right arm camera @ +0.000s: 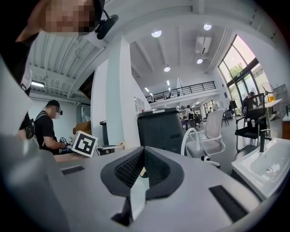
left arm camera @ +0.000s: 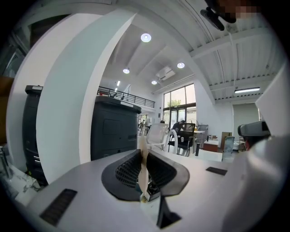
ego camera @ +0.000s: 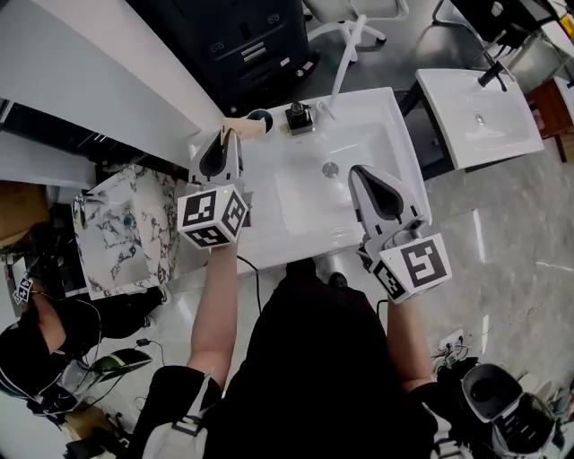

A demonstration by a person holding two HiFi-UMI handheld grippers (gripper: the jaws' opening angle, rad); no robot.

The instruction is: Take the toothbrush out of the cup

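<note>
My left gripper [ego camera: 230, 134] hovers over the back left corner of the white sink [ego camera: 377, 121], shut on a pale beige toothbrush [ego camera: 248, 126]. In the left gripper view the toothbrush [left arm camera: 143, 167] stands as a thin cream strip pinched between the black ribbed pads of the left gripper [left arm camera: 143, 153]. Its far end reaches toward a dark cup [ego camera: 261, 116] on the sink's rim; whether it is still inside the cup is hidden. My right gripper [ego camera: 358, 172] hangs over the basin's right side, jaws together with nothing in them, as its own view of the right gripper [right arm camera: 144, 152] shows.
A black faucet [ego camera: 299, 117] stands behind the basin, with the drain [ego camera: 330, 168] in the middle. A marble-patterned basin [ego camera: 121, 229] lies to the left and a second white sink [ego camera: 480, 116] to the right. A black cabinet [ego camera: 233, 45] and white chair [ego camera: 350, 27] stand behind.
</note>
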